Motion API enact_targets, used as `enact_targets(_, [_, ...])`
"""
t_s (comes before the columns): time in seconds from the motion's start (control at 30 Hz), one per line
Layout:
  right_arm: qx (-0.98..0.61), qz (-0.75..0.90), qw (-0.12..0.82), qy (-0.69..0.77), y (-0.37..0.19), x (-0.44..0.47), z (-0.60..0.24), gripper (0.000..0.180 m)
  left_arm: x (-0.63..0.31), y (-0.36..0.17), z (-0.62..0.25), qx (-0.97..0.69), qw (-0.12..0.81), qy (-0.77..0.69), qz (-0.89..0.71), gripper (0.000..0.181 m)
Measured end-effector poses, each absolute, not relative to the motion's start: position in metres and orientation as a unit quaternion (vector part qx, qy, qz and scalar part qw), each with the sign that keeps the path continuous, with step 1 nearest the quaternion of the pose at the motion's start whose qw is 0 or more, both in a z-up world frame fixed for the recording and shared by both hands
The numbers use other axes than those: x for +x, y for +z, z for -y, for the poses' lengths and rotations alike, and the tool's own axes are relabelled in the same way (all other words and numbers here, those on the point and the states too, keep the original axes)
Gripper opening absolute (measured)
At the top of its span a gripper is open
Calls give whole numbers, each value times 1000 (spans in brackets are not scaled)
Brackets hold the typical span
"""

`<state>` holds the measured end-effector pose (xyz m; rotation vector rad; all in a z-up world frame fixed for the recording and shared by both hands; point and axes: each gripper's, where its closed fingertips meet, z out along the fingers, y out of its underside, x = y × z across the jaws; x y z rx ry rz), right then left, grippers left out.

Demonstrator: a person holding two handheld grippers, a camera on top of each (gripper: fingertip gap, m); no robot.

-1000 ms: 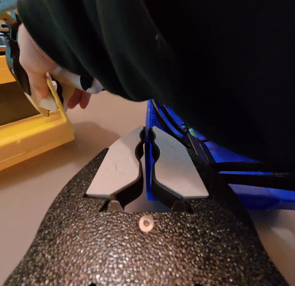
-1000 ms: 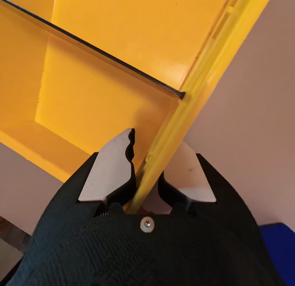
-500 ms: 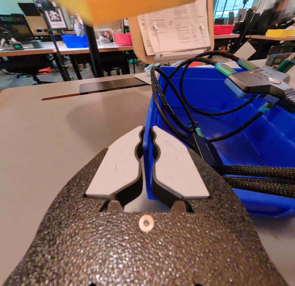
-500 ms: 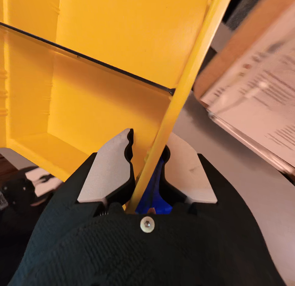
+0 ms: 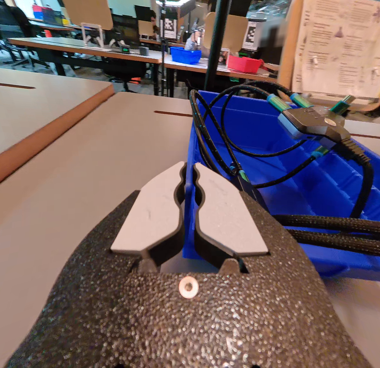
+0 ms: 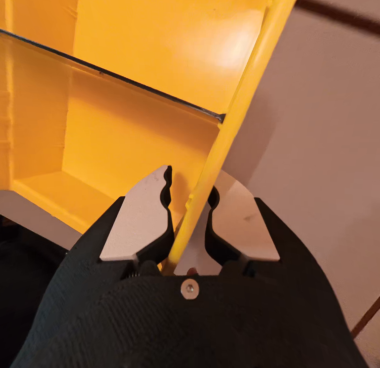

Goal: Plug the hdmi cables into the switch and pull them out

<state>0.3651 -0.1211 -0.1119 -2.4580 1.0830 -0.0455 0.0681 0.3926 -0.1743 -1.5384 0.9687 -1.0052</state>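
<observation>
My left claw [image 5: 189, 169] stays clenched on the blue bin's [image 5: 308, 193] wall; switch [image 5: 312, 123] and hdmi cables [image 5: 216, 136] lie inside. My right claw [image 6: 190, 179], gripping the yellow bin's [image 6: 236, 131] rim, has carried it down toward the tabletop [image 6: 318, 152]. Plugging hasn't begun.

Left wrist view is reading bright and even; a lit overhead lamp panel [image 5: 176, 0] far beyond the fingertips is blowing out white. The paper sheets on the board [image 5: 337, 39] up right of the fingers are smearing with blur, and straight desk edges are bowing toward the frame edges. In the right wrist view, the glossy yellow plastic bin [image 6: 144, 131] is throwing a white glare patch above the fingers, with soft shadow pooling just ahead of the left finger.
</observation>
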Motion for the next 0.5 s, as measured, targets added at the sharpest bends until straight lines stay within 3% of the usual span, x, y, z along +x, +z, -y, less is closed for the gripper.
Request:
enact_targets(0.2, [-865, -471, 173, 16, -197, 349, 218, 34, 55, -174, -412, -653, 522, -400, -377, 4])
enact_targets(0.5, [-874, -449, 185, 23, -239, 363, 250, 31, 56, -174, -412, -653, 522, -399, -376, 4])
